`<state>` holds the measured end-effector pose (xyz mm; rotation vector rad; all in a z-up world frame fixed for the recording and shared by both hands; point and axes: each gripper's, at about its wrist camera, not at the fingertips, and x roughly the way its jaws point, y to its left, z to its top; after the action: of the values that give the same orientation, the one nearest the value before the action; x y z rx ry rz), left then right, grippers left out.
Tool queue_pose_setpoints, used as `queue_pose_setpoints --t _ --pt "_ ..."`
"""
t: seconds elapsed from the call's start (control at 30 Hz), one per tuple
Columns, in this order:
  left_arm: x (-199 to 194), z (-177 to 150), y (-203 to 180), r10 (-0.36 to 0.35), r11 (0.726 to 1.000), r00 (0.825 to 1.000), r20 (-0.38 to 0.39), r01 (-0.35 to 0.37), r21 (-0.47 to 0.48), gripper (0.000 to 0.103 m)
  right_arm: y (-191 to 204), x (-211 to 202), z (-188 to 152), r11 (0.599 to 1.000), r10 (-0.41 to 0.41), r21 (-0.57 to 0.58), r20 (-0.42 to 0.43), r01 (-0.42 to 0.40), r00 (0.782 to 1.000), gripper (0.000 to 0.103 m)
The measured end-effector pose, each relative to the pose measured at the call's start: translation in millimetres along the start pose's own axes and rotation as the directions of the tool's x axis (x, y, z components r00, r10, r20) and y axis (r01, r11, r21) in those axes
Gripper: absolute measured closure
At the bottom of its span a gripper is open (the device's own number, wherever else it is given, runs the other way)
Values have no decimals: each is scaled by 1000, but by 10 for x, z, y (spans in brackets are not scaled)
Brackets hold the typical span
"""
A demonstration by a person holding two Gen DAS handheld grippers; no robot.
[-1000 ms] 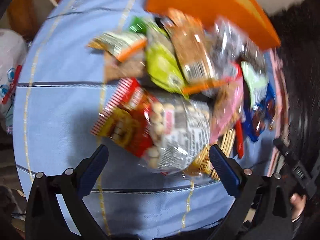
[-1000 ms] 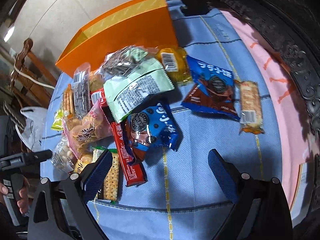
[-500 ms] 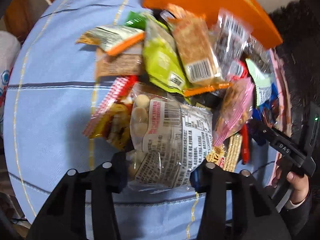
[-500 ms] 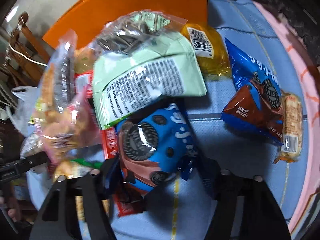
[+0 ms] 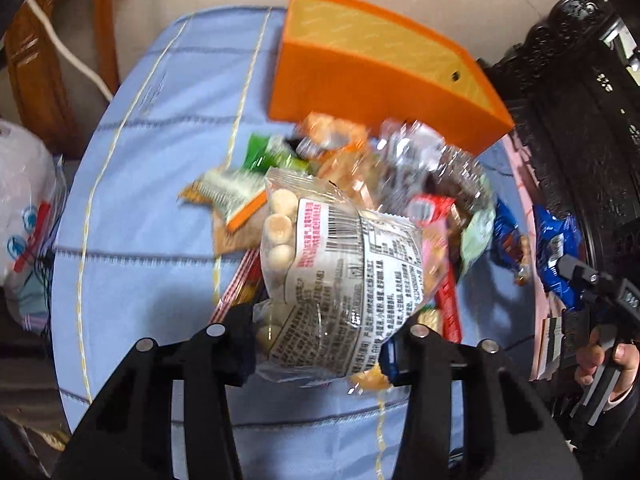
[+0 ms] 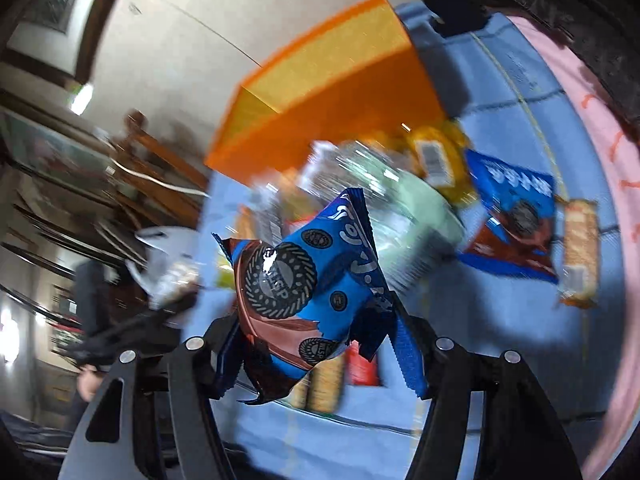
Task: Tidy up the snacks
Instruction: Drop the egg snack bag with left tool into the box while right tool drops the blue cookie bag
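Observation:
My left gripper (image 5: 316, 356) is shut on a clear bag of round biscuits (image 5: 344, 280) and holds it above the snack pile (image 5: 360, 184). My right gripper (image 6: 316, 356) is shut on a blue cookie packet (image 6: 304, 288) and holds it lifted off the table. An open orange box (image 5: 360, 76) stands at the far side of the blue tablecloth (image 5: 152, 184); it also shows in the right wrist view (image 6: 328, 108). The right gripper's handle and hand show at the right of the left wrist view (image 5: 600, 320).
A second blue cookie packet (image 6: 516, 220) and an orange bar (image 6: 580, 252) lie at the right on the cloth. A yellow packet (image 6: 436, 160) lies near the box. A white plastic bag (image 5: 24, 220) sits off the table's left. Dark carved furniture (image 5: 580, 100) stands at the right.
Both grippers have closed on their packets and lifted them off the pile. The views now tilt up toward the orange box.

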<state>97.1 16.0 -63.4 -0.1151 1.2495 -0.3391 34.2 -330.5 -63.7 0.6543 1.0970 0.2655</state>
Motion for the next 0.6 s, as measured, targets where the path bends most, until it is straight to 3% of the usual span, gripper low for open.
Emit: queue_pose_setpoints --t 0.17,0.37,0.47,0.53,0.57,0.6 --pt "-87 505 -246 -34 997 997 67 30 69 58 289 -64 444 998 13 -61 97 -7 995 39" --pt "-79 1566 -486 -30 994 983 184 11 107 58 675 37 1349 993 4 -119 218 22 976 38" --pt "143 2008 -569 -5 995 982 187 -15 103 58 788 299 1709 983 -100 -123 247 133 964 38" --pt "383 2205 -600 35 995 988 153 -49 91 57 754 515 1875 983 -139 -87 229 163 963 34" --pt "493 2259 -603 54 994 990 131 -65 84 47 705 650 1933 981 -167 -65 216 185 962 31" --pt "583 2274 -602 84 993 990 113 -93 74 28 675 750 1971 975 -200 -50 201 215 959 29"
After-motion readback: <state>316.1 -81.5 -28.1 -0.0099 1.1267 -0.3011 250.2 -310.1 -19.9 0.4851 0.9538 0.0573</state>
